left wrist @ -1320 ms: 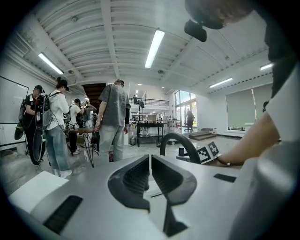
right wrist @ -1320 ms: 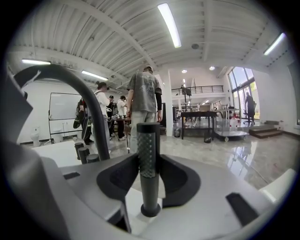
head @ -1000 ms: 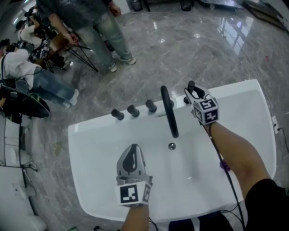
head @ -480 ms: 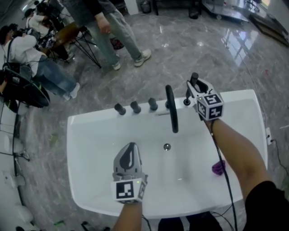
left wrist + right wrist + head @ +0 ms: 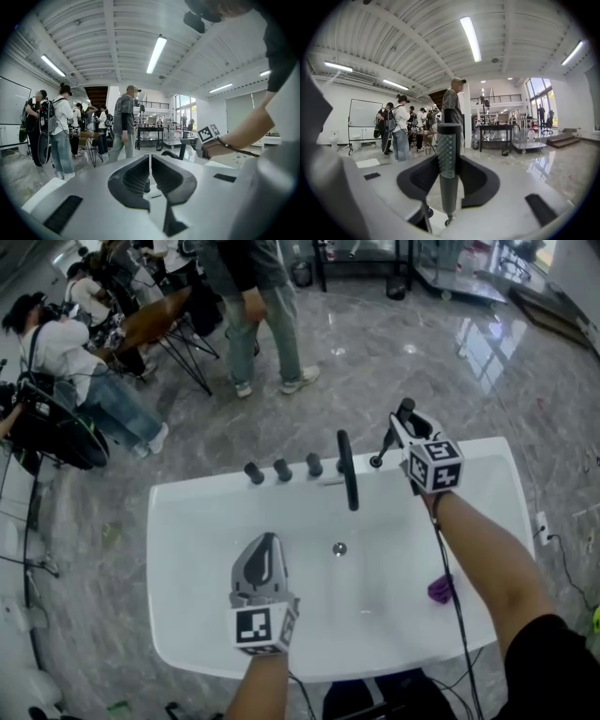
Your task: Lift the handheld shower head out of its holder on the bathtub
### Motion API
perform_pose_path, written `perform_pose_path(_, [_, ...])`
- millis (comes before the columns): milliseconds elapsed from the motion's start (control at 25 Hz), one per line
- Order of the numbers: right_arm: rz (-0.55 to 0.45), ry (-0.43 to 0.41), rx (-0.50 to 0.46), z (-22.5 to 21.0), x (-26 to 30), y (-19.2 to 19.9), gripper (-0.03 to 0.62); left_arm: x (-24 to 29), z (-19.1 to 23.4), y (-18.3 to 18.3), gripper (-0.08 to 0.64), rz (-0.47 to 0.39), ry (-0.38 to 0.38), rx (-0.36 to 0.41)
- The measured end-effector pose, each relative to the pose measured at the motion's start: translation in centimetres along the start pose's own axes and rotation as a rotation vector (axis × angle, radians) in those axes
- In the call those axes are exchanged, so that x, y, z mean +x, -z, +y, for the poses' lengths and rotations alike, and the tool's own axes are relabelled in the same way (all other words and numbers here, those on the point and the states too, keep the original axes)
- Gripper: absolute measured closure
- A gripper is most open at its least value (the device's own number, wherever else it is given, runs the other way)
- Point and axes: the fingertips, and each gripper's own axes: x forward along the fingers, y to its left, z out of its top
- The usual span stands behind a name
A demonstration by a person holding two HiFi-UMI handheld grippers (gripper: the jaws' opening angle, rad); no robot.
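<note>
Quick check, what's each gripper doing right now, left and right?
Left gripper: closed, empty.
Right gripper: closed on the handheld shower head.

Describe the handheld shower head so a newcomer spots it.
Along the far rim of the white bathtub sit three dark round knobs and a black arched spout. Right of the spout, the slim dark cylindrical shower head is clamped in the right gripper. Only it has a knurled band and is held.
</note>
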Motion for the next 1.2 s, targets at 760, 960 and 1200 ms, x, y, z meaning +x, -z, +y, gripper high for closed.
perform_pose_path(760, [-0.093, 0.018, -0.034, 1.7, -8.6, -14.6, 0.446, -4.0, -1.9, -9.0, 0.538, -0.068, 0.043, -0.012])
perform_pose_path(960, [-0.132, 0.01, -0.014, 1.4, -9.9, -16.4, 0.446, -4.2, -2.3, -10.9, 0.538, -0.096, 0.046, 0.009])
perform_pose_path(1200, [-0.118, 0.006, -0.017, 1.3, -10.3, -15.4, 0.446, -4.1, -3.4, -11.4, 0.538, -0.095, 0.054, 0.019])
